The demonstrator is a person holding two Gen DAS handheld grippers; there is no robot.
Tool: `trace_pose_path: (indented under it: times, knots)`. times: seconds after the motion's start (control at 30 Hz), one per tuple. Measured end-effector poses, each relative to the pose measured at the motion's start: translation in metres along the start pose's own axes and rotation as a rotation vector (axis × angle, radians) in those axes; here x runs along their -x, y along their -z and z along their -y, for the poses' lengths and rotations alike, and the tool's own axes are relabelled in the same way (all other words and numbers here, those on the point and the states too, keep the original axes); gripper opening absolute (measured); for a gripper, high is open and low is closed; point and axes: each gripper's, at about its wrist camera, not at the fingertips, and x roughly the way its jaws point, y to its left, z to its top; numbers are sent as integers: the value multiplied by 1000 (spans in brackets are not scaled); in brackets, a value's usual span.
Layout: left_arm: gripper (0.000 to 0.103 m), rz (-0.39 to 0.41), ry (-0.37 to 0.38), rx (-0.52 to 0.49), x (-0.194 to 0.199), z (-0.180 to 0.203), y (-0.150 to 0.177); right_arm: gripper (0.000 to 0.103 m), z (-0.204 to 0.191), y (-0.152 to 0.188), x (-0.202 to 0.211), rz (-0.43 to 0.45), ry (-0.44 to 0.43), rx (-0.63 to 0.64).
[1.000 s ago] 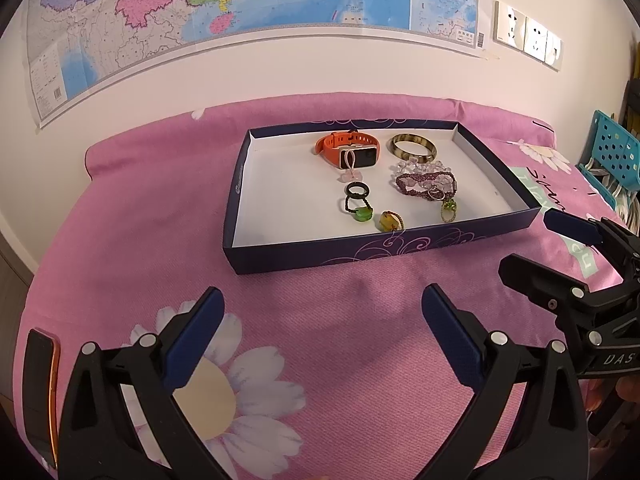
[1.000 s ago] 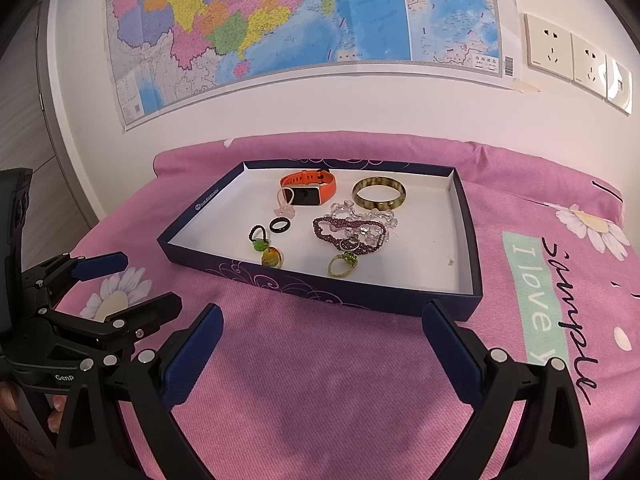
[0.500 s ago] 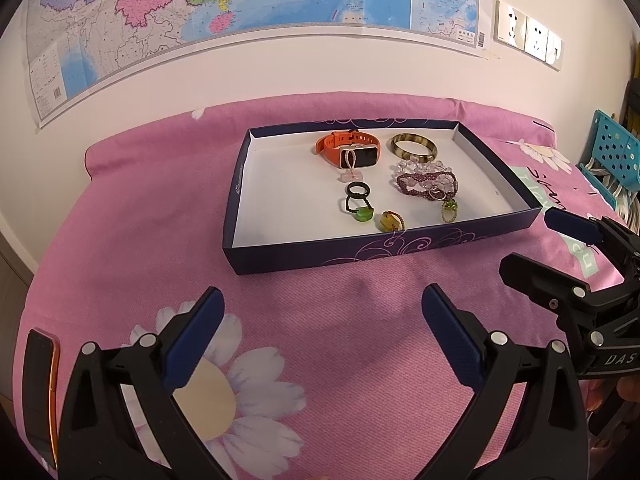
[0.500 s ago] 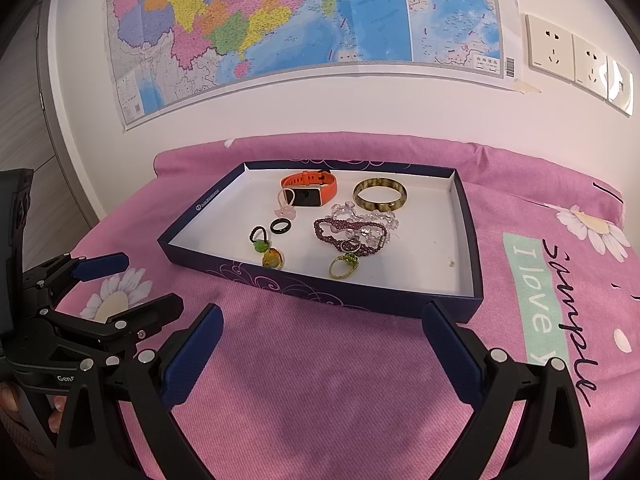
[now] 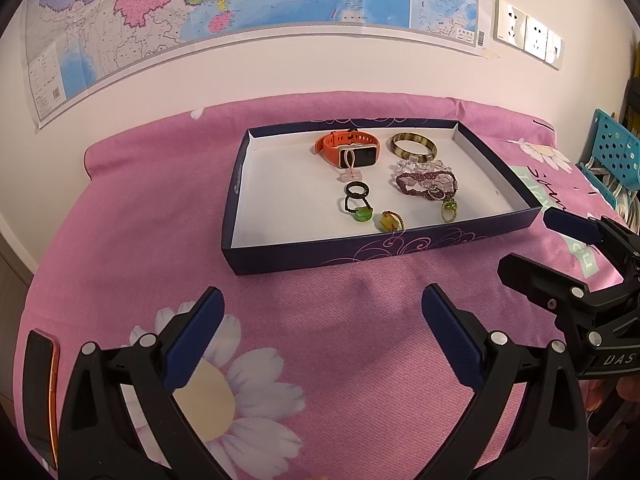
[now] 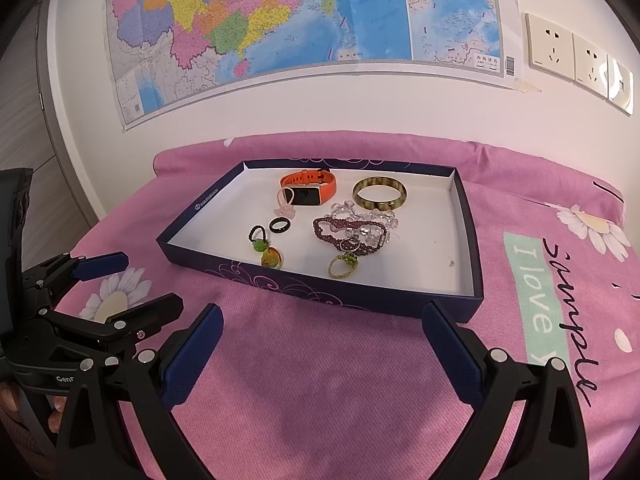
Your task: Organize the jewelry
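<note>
A dark blue tray [image 5: 280, 252] [image 6: 184, 248] with a white floor lies on the pink bedsheet. In it are an orange smartwatch [image 5: 346, 148] [image 6: 308, 188], a green-brown bangle [image 5: 413, 147] [image 6: 379, 193], a maroon beaded bracelet [image 5: 424, 188] [image 6: 344, 236] over clear beads, a black ring [image 5: 356, 189] [image 6: 279, 224] and several stone rings. My left gripper [image 5: 322, 332] [image 6: 132, 280] hangs open in front of the tray's near wall. To its right my right gripper [image 6: 322, 344] [image 5: 536, 244] also stands open. Both hold nothing.
A map [image 5: 240, 4] and wall sockets [image 6: 576, 60] are on the wall behind the bed. A blue perforated basket [image 5: 612, 152] stands at the far right. A dark phone-like object [image 5: 40, 392] lies at the bed's near left edge.
</note>
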Motion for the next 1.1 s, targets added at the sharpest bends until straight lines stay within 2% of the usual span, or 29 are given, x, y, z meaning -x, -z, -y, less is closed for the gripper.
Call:
trace_pose_path:
  times: [1.1]
  knots:
    - [97,-5,0,9,-1,1,1,96,1,1,0,5,0,-7]
